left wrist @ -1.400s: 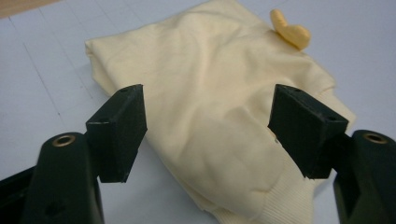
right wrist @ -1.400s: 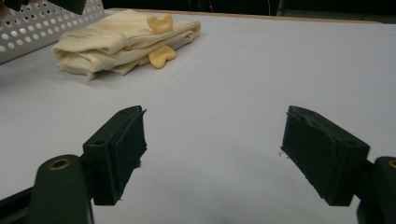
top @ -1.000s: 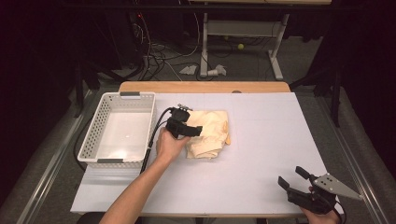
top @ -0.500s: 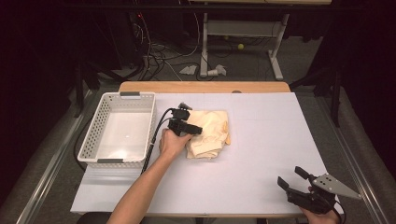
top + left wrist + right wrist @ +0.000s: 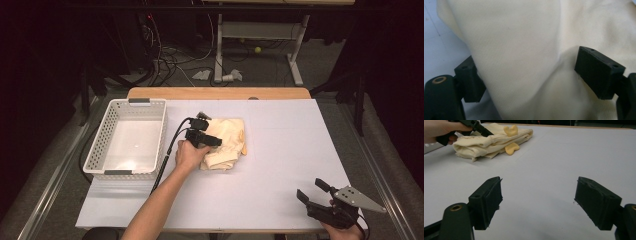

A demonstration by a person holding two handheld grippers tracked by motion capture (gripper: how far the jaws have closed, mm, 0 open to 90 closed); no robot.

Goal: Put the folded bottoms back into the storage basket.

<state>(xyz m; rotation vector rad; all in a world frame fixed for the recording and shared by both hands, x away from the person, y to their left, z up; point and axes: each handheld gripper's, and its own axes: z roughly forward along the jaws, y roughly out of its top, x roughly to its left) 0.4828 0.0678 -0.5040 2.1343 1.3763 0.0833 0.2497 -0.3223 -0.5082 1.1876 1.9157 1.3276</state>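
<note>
A person's left hand [image 5: 187, 154] presses the left gripper [image 5: 202, 137] down onto a folded cream cloth [image 5: 227, 145] lying near the middle of the white surface [image 5: 280, 165], just right of a white perforated basket [image 5: 102, 150]. The gripper's fingers [image 5: 599, 72] stand wide apart after just opening further; in the left gripper view a ridge of the cloth rises between them, with one finger against the fabric's left fold and the other resting on the cloth at the right, neither pinching it. A black cable [image 5: 167, 160] trails from the gripper back along the forearm toward the near edge. A small yellow piece [image 5: 511, 148] pokes from the right end of the bundle, as the right gripper view shows. The right gripper [image 5: 320, 200] sits well apart at the near right corner of the surface, its fingers [image 5: 486, 201] spread open over bare surface with nothing between them. Behind the surface, cables lie on the floor [image 5: 175, 65] beneath a desk frame.
</note>
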